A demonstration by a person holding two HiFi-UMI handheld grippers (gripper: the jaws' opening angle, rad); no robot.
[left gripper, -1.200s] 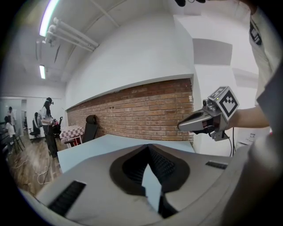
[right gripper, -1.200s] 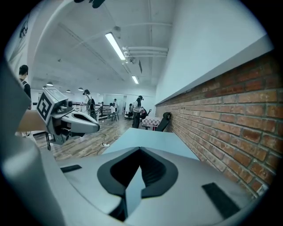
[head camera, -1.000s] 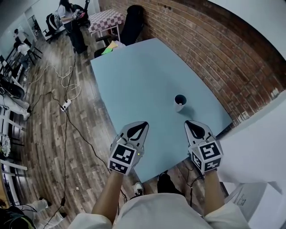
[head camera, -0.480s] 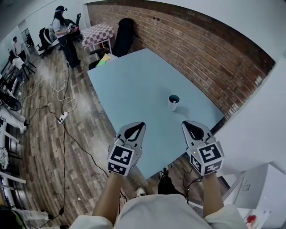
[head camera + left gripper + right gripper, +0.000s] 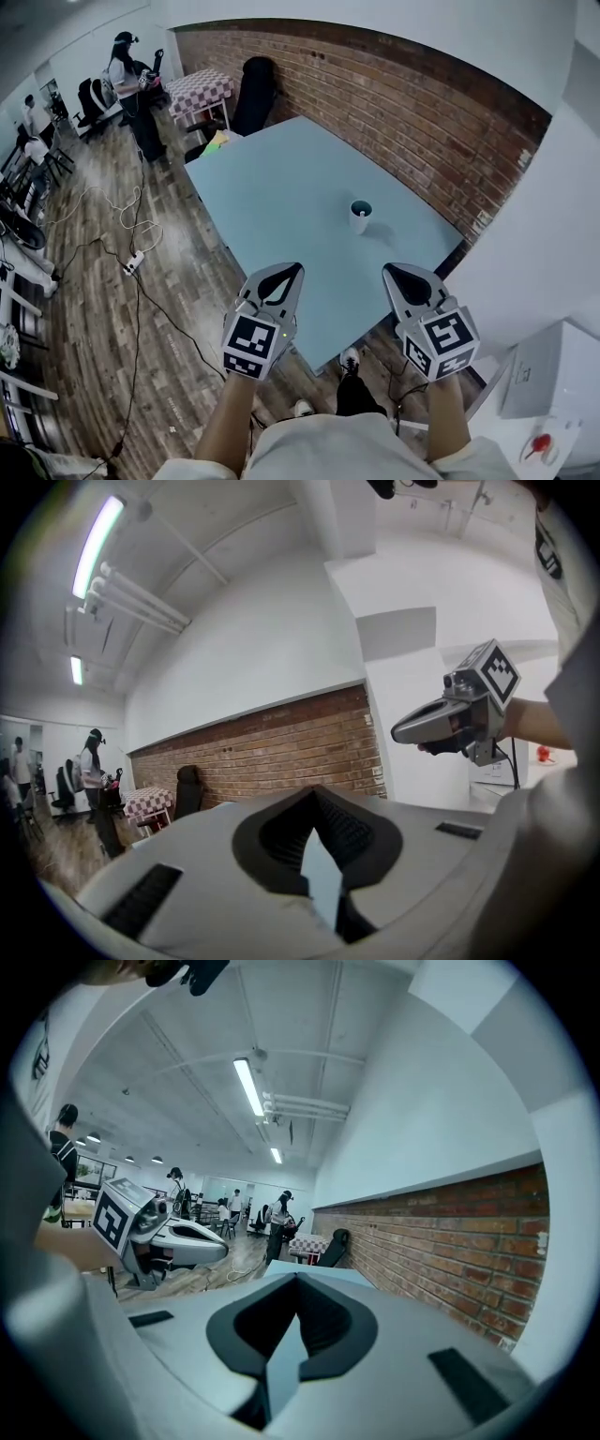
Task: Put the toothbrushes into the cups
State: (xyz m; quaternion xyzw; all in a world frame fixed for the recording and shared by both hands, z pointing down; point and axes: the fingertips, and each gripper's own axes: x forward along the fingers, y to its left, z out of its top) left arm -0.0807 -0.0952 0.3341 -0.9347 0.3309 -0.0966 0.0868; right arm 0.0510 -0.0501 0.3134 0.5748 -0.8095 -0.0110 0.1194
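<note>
Both tools have drawn back from the cup (image 5: 360, 216), which sits farther off than a second ago, and they are held higher over the near corner of the counter (image 5: 281, 178). Two tools show: the left tool (image 5: 292, 268) and the right tool (image 5: 393, 271), side by side and well apart. Each has its jaws closed to a point with nothing between them. One cup stands upright on the counter, well ahead of the tools, nearer the right one. A pale speck shows at its rim, too small to call a toothbrush. Two people stand far back on the wooden floor (image 5: 103, 281).
</note>
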